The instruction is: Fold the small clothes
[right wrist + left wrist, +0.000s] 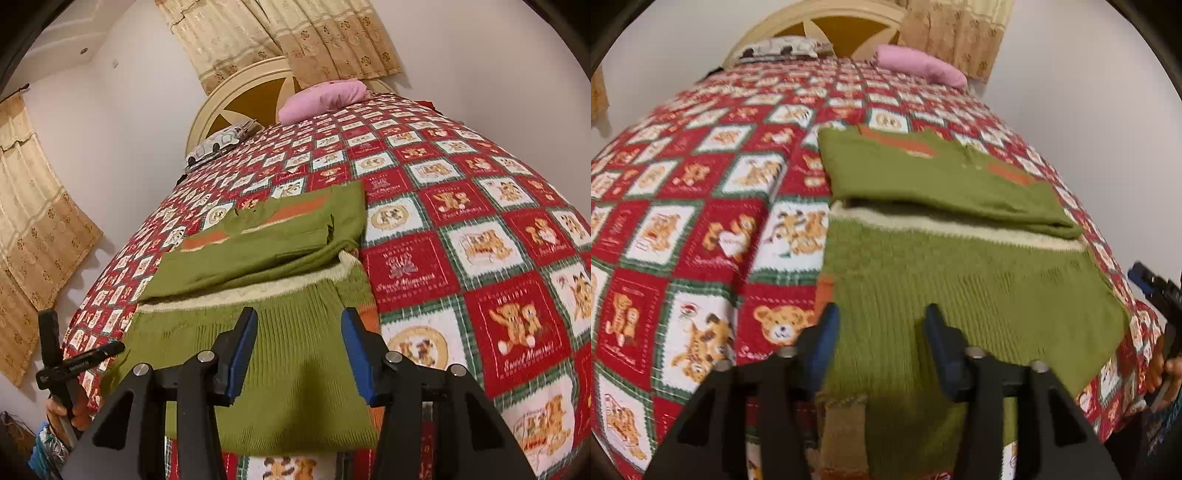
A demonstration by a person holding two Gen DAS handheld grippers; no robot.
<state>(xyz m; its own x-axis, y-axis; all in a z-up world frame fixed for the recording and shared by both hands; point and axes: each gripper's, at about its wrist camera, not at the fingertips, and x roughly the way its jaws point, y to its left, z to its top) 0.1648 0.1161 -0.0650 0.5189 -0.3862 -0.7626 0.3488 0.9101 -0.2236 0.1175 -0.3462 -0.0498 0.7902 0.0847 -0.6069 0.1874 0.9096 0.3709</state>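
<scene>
Red-and-white teddy-bear quilt point(461, 229) covers the bed, with a pink pillow point(325, 99) and a patterned pillow point(218, 144) against the cream headboard point(236, 96) and beige curtains point(295, 37) behind. Near the foot edge of the bed lies the green knit sweater point(288, 369), its upper part folded down over a cream stripe. The left gripper point(879, 328) and right gripper point(299, 332) both hover over the sweater's ribbed hem, jaws wide apart, gripping nothing.
</scene>
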